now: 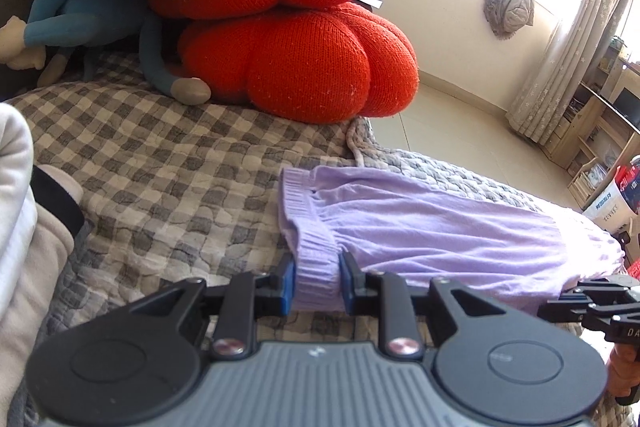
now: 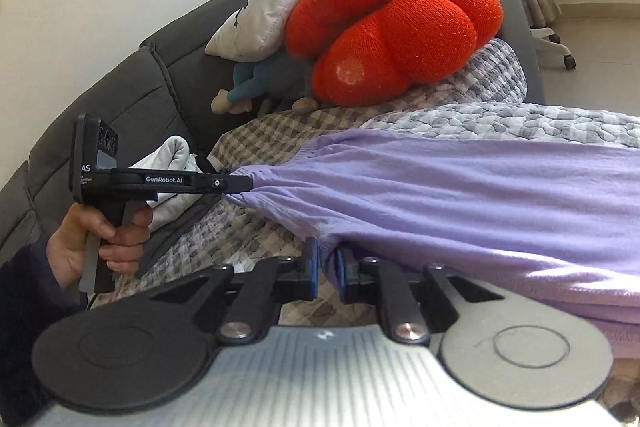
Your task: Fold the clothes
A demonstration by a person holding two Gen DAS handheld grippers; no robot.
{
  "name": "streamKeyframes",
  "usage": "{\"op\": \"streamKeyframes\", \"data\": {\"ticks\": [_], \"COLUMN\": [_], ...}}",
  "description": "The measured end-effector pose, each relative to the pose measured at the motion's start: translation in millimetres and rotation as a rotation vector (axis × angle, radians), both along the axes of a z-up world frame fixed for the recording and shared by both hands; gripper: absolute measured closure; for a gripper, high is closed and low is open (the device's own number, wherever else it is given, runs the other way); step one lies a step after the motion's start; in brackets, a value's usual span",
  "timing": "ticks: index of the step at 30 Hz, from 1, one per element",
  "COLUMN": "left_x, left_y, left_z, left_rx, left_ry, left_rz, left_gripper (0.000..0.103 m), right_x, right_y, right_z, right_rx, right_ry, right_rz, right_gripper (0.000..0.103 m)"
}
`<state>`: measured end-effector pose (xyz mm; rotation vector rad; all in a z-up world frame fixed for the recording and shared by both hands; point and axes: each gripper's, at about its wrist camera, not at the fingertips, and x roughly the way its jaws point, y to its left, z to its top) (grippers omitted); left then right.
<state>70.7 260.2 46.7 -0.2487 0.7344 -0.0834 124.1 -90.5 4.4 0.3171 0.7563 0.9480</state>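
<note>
On checked quilt, grippers pinch lilac garment.

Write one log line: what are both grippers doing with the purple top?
left gripper: shut on top | right gripper: shut on top | top: on sofa

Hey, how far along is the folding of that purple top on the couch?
Early. Done: the lavender top lies spread on the checked blanket. In hand: left gripper clamps a ribbed edge, right gripper pinches another edge. Left: no finished fold visible yet; the fold itself remains.
</note>
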Motion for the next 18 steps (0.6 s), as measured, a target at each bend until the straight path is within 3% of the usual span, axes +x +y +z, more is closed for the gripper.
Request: {"op": "streamKeyframes", "data": {"ticks": [5,10,14,17,18], "left_x": [-1.8,-4.9,-5.0,-6.3,-6.5], "left_y": [7.7,8.1,13.2,18.2,19.7], "left_z": [-2.3,1.9,3.5,3.3,3.1], "left_rx": [0.006,-0.011,-0.038,-0.072,-0.086], "left_ry": [0.050,0.044,0.046,0.051,0.052], "left_rz": [0.006,0.015,0.030,0.045,0.049], "left_gripper": [0.076,0.076,0.076,0.076,0.077], "right_x": [-2.5,-5.0,-5.7,-14.8,-18.6], "right_y": [1.0,2.0,2.0,3.7,4.9], "right_z": [-2.8,-5.6,-8.3,-4.1,-2.0], "right_rx": [-0.038,-0.077,-0.063,-0.074,-0.082], "right_ry": [-0.005,-0.010,0.022,-0.036,-0.064], "right_rz": [0.029,0.057,0.062,0.096,0.118], "right_gripper": [0.087,0.085,0.075,0.075,0.079]}}
